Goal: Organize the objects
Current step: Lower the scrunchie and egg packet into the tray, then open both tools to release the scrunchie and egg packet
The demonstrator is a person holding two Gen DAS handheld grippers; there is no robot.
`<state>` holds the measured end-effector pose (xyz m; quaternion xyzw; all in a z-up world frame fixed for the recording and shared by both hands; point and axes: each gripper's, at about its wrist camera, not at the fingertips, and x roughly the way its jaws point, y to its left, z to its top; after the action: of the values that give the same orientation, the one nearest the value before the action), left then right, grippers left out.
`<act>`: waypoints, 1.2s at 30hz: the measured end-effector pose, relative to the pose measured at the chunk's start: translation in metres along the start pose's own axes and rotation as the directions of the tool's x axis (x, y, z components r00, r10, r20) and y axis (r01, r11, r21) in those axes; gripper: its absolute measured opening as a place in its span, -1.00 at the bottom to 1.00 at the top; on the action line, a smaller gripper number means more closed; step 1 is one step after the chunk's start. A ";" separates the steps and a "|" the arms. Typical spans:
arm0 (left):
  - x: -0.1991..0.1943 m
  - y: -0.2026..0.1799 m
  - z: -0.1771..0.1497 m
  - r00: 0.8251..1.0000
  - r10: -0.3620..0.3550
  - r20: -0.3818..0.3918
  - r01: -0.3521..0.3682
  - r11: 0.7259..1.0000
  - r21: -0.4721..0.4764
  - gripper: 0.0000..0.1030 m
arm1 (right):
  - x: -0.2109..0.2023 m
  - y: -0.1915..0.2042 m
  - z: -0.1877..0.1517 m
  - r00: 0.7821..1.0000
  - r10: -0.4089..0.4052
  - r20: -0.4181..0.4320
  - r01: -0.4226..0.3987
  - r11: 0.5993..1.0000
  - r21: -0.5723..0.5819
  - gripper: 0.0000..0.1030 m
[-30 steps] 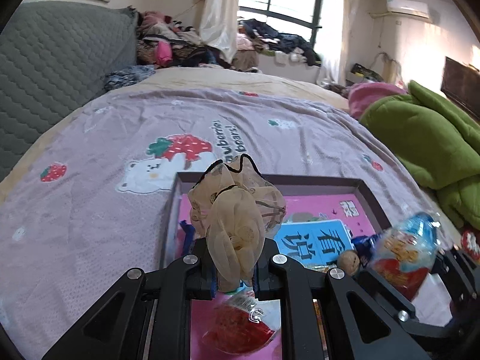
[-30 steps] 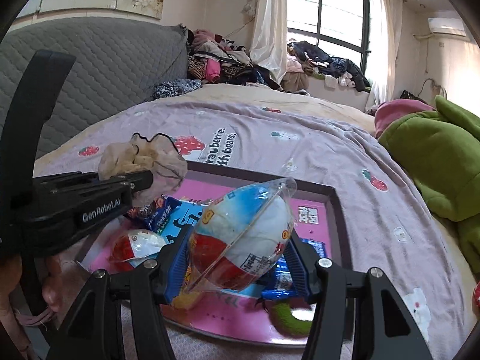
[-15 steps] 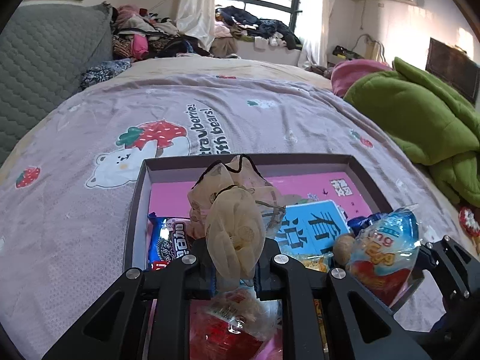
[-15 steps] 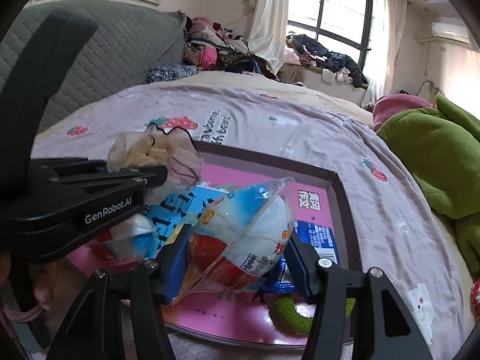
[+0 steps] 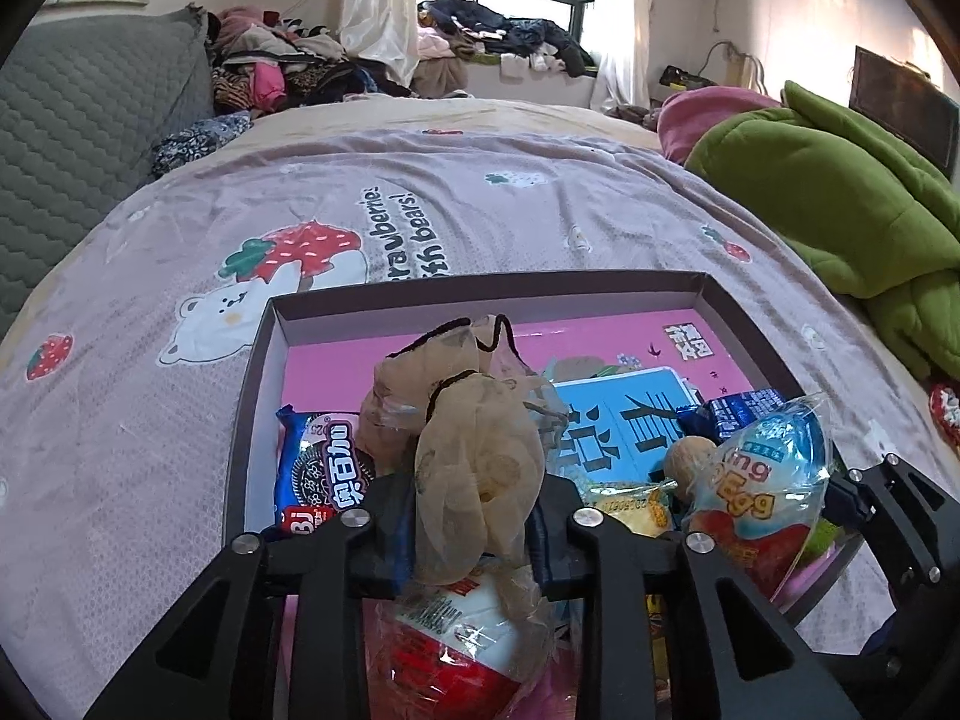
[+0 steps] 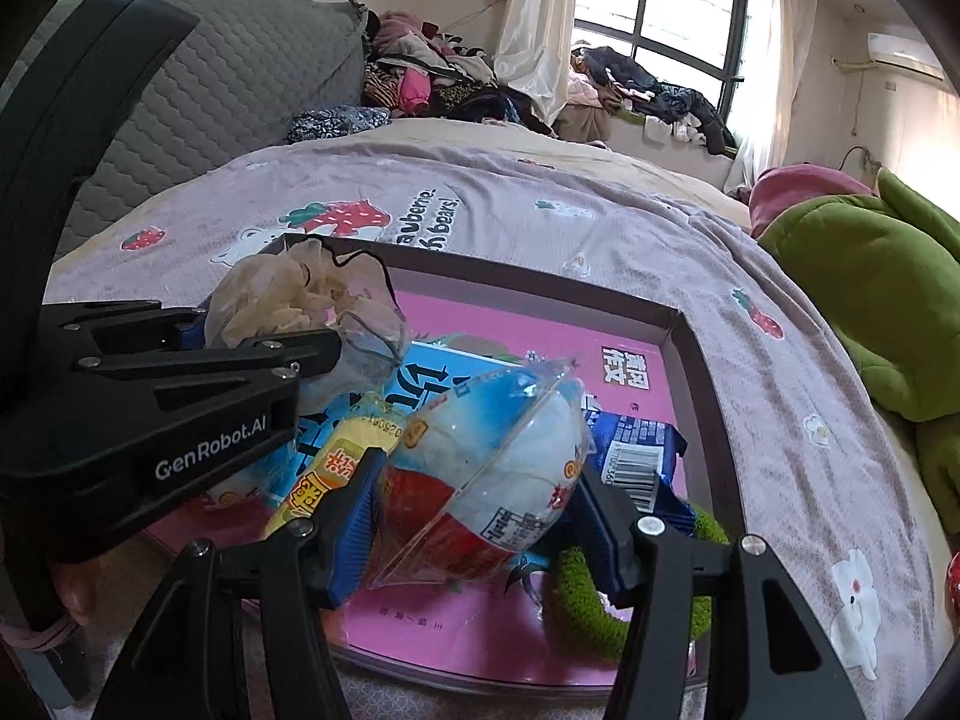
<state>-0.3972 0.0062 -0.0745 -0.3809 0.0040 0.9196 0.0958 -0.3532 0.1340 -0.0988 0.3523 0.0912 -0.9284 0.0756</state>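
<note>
Both grippers have sunk toward the tray (image 5: pixel 255 396) on the bed (image 5: pixel 456 216) since a second ago. The right gripper (image 6: pixel 474 507) clamps a wrapped toy egg (image 6: pixel 486 480) over the snacks. The left gripper (image 5: pixel 474 516) is opening, a beige mesh pouch (image 5: pixel 474 468) still hanging between its jaws above another egg (image 5: pixel 450 648).

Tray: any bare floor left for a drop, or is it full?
Free: the pink floor along the tray's far wall, behind the beige scrunchie, and the strip between the blue booklet and the right wall. Crowded: the near half, with cookie pack, egg toys, snack packs and green ring.
</note>
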 end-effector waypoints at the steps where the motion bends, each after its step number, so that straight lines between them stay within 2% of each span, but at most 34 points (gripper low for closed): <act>1: 0.001 0.000 0.000 1.000 0.002 -0.002 -0.002 1.000 0.002 -0.39 | 0.000 0.000 0.000 1.000 0.000 0.000 0.000 1.000 0.001 0.14; 6: 0.001 0.000 -0.001 1.000 0.014 -0.011 -0.014 1.000 0.011 -0.33 | -0.001 0.000 0.000 1.000 -0.005 0.001 0.005 1.000 -0.004 0.14; 14: -0.002 0.001 -0.001 0.999 0.041 -0.017 -0.041 0.999 0.017 0.06 | -0.002 0.001 0.000 1.000 -0.024 0.001 0.024 1.000 -0.016 0.14; 20: -0.010 0.004 0.001 1.000 0.025 -0.008 -0.025 1.000 0.002 0.18 | -0.004 0.003 -0.001 1.000 -0.024 0.007 0.024 0.999 -0.034 0.14; 28: -0.028 0.009 0.007 1.000 0.002 0.028 -0.002 1.000 -0.031 0.20 | -0.014 0.001 0.001 0.999 -0.010 0.038 0.011 1.000 -0.025 0.15; 31: -0.032 0.010 0.009 0.999 0.016 0.042 -0.014 0.999 -0.041 0.23 | -0.017 -0.002 0.003 0.999 -0.003 0.050 0.004 1.000 -0.011 0.17; 34: -0.034 0.011 0.009 0.998 0.041 0.046 -0.039 0.998 -0.042 0.44 | -0.021 -0.003 0.004 0.998 0.005 0.062 -0.005 1.000 0.000 0.18; 36: -0.035 0.011 0.009 0.997 0.058 0.049 -0.056 0.998 -0.038 0.44 | -0.023 -0.003 0.003 0.998 0.007 0.064 -0.007 1.000 0.002 0.19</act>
<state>-0.3818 -0.0101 -0.0444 -0.3590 -0.0044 0.9312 0.0624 -0.3392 0.1379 -0.0807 0.3229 0.0863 -0.9390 0.0813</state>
